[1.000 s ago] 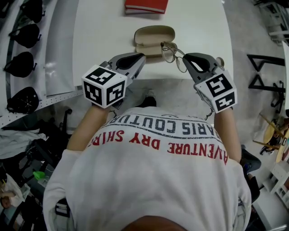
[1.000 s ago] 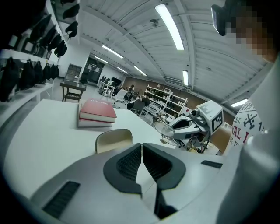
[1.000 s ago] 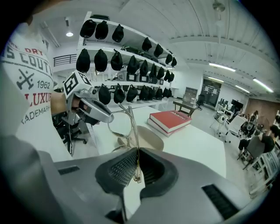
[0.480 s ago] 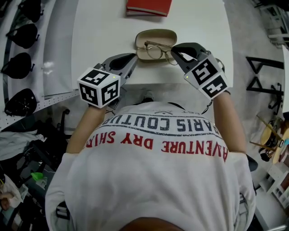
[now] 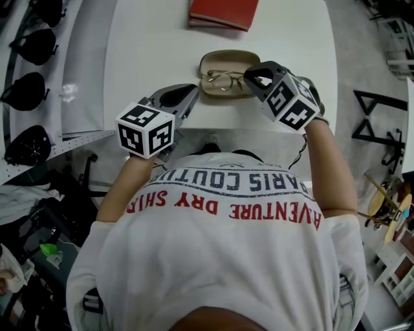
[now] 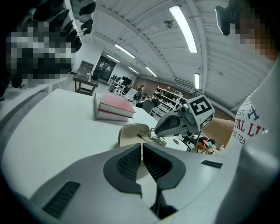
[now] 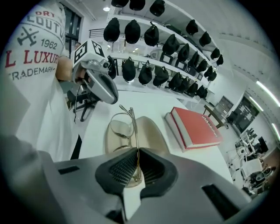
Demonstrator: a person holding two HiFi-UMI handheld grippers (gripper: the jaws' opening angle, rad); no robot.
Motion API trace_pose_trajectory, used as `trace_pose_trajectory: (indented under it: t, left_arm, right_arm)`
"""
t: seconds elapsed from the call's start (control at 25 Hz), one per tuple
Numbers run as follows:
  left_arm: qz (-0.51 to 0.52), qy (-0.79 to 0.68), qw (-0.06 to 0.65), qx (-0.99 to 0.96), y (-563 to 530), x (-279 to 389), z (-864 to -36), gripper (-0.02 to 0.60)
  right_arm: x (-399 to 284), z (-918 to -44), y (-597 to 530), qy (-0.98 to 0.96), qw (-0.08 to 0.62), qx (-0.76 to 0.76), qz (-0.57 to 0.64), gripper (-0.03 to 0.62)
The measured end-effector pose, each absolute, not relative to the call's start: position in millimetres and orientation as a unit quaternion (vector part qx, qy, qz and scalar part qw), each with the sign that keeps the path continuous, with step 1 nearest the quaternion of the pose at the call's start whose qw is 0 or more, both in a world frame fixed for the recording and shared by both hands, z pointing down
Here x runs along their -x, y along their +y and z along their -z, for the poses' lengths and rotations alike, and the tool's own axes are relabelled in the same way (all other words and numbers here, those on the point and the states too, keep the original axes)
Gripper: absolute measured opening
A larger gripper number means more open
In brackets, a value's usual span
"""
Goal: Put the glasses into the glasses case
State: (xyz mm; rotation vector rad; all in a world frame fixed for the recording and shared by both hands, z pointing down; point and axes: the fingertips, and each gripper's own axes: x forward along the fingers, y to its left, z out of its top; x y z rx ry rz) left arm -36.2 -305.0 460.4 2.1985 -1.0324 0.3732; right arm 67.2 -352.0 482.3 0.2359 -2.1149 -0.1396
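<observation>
The beige glasses case (image 5: 225,62) lies open near the white table's (image 5: 149,52) front edge. Thin metal-framed glasses (image 5: 223,79) hang low over the case, lenses toward the left; I cannot tell whether they touch it. My right gripper (image 5: 250,76) is shut on the glasses' frame at their right end. In the right gripper view the frame (image 7: 134,131) runs out from between the pads of the right gripper (image 7: 137,159), above the case (image 7: 151,133). My left gripper (image 5: 191,94) is shut and empty, just left of the case. The left gripper view shows that left gripper (image 6: 141,146) short of the case (image 6: 131,133).
A red book (image 5: 223,11) lies at the table's far side, behind the case, seen also as the book (image 7: 194,127). Black caps (image 5: 29,90) hang on a white rack left of the table. The table edge runs just under both grippers.
My right gripper has carried the glasses down and to the left, from beside the case to over it, rolling as it went. The left gripper has sunk slightly toward the table edge.
</observation>
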Motion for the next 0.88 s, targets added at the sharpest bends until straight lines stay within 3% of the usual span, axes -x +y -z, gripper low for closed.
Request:
trace_pose_trajectory:
  t: [0.88]
  left_arm:
    - [-0.153, -0.405, 0.349, -0.831, -318.4, 42.7, -475.6, 0.035]
  right_arm:
    - [-56.0, -521.4, -356.8, -0.862, 0.503, -0.012, 0.064, 0.032]
